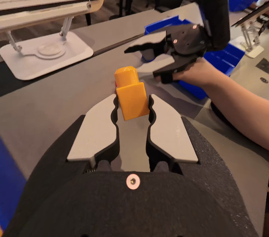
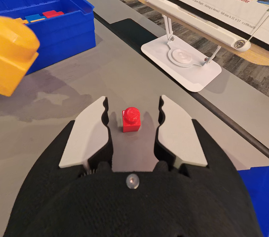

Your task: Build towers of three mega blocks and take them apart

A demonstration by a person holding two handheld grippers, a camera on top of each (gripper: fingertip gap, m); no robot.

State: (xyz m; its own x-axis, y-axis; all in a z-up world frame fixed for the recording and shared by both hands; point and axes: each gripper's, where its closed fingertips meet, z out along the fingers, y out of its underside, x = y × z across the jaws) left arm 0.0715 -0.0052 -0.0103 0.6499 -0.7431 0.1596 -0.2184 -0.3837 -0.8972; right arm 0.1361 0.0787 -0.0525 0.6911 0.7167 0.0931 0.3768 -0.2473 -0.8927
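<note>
The left gripper (image 1: 132, 99) squeezes an orange block (image 1: 133, 103) in its fingers above the bench (image 1: 58, 106), while only the right view shows the red block (image 2: 131, 121) whole (standing on the bench) between the right gripper's (image 2: 133, 99) open fingers, not touching.

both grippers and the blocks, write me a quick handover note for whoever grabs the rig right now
Left gripper: shut on an orange block, lifted off the table, stud pointing away and tilted.
Right gripper: open, holding nothing; it hangs above a red block that stands upright on the grey table, with clear space on both sides of it.
Blue bin: back left in the right wrist view, with more blocks inside.
Done: one red block set out, one orange block picked up. No blocks joined yet.
Left: probably press orange onto red, add a third block, then take the tower apart.
</note>
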